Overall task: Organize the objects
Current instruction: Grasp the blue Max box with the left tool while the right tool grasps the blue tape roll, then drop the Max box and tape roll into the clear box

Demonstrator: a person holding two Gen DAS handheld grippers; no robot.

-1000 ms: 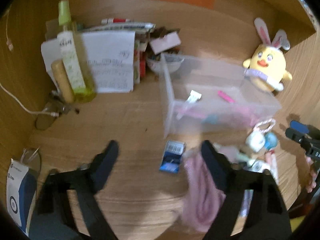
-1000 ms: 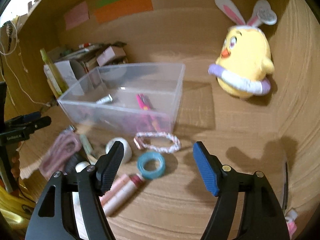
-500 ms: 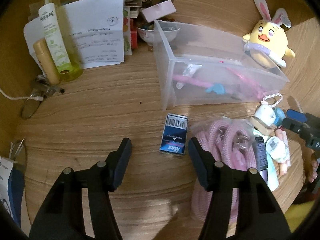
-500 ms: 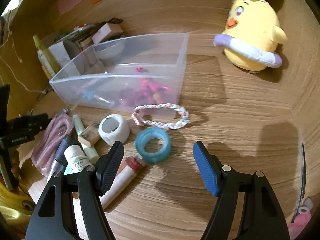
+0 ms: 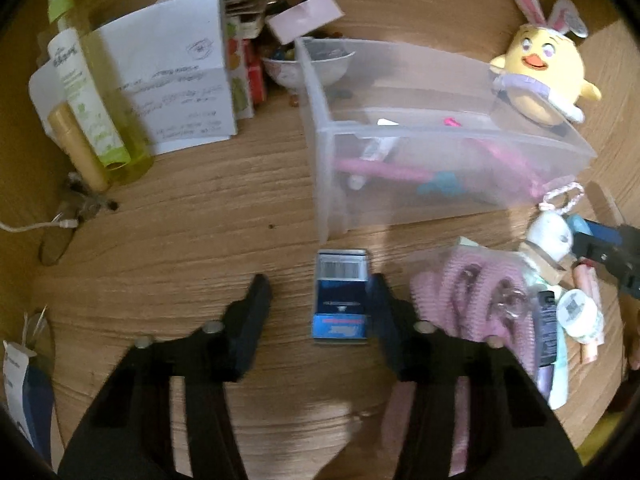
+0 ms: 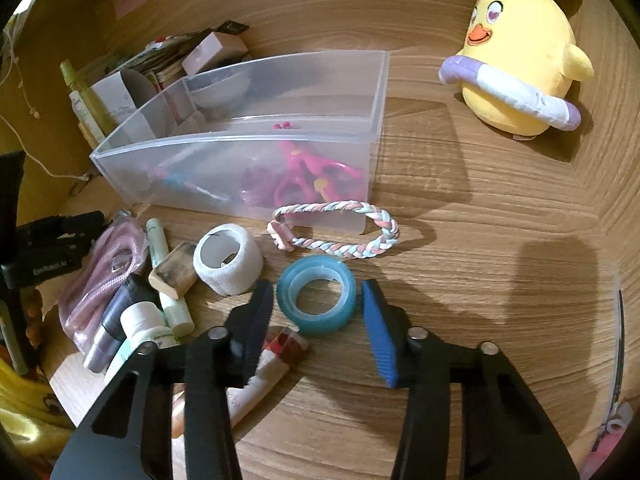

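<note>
**Two grippers closing on two loose items beside the bin**

A clear plastic bin (image 6: 256, 136) is stood in the middle of the wooden desk (image 6: 460, 248), already partly filled with pink and blue oddments, so it can be taken as the place where the loose things are meant to end up. The remaining clutter is laid out just in front of it, within easy reach.

The left gripper (image 5: 316, 312) is lowered over a small blue box (image 5: 340, 304) that lies flat on the desk just in front of the bin's near corner. Its jaws have just been closing. The box is between them: one finger appears to be against the box's right edge, while a clear gap is left at the other finger, so nothing is yet held.

The right gripper (image 6: 316, 300) is set around a roll of blue tape (image 6: 316, 300) lying flat, close to a white roll (image 6: 228, 258) and a braided bracelet (image 6: 336, 228). Its jaws too have just been closing, and the tape is framed between them; slim gaps seem to remain on both sides, so the tape is judged not yet gripped.

Both tools are angled downward, presumably so that each item can be pinched across its width and lifted into the bin.
</note>
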